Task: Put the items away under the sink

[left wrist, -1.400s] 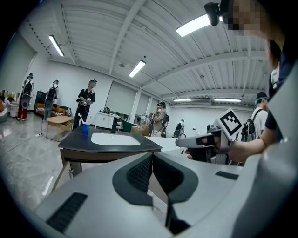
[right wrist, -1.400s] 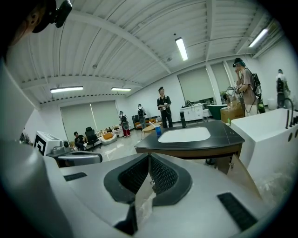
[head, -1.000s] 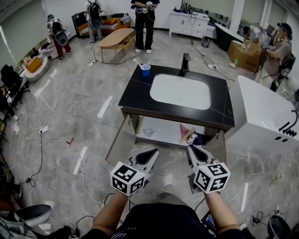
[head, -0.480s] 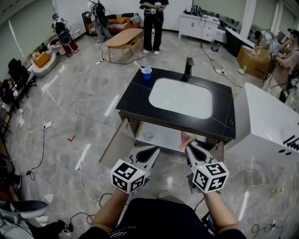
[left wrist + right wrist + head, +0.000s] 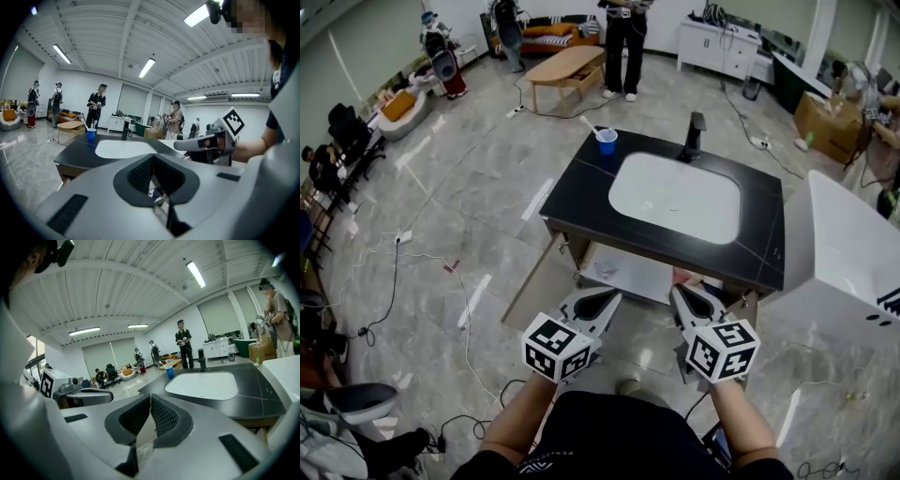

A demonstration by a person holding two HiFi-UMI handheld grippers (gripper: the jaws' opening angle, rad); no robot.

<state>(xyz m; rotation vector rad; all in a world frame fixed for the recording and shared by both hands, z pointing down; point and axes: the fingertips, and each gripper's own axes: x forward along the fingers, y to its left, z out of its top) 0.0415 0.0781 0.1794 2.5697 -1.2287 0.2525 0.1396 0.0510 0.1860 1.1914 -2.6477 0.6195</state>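
Observation:
A black-topped sink cabinet with a white basin stands in front of me, both lower doors swung open. On its white inner shelf lies a pinkish item, partly hidden by the countertop. A blue cup stands on the counter's far left corner. My left gripper and right gripper hover side by side just before the open cabinet. Both are shut with nothing between the jaws, as the left gripper view and the right gripper view show.
A black faucet rises behind the basin. The open left door juts toward me. A large white tub stands close on the right. Cables trail over the floor on the left. Several people stand at the room's far side.
Both grippers have come closer to the open cabinet front, staying shut and side by side. The sink now sits slightly lower and further right in the head view.

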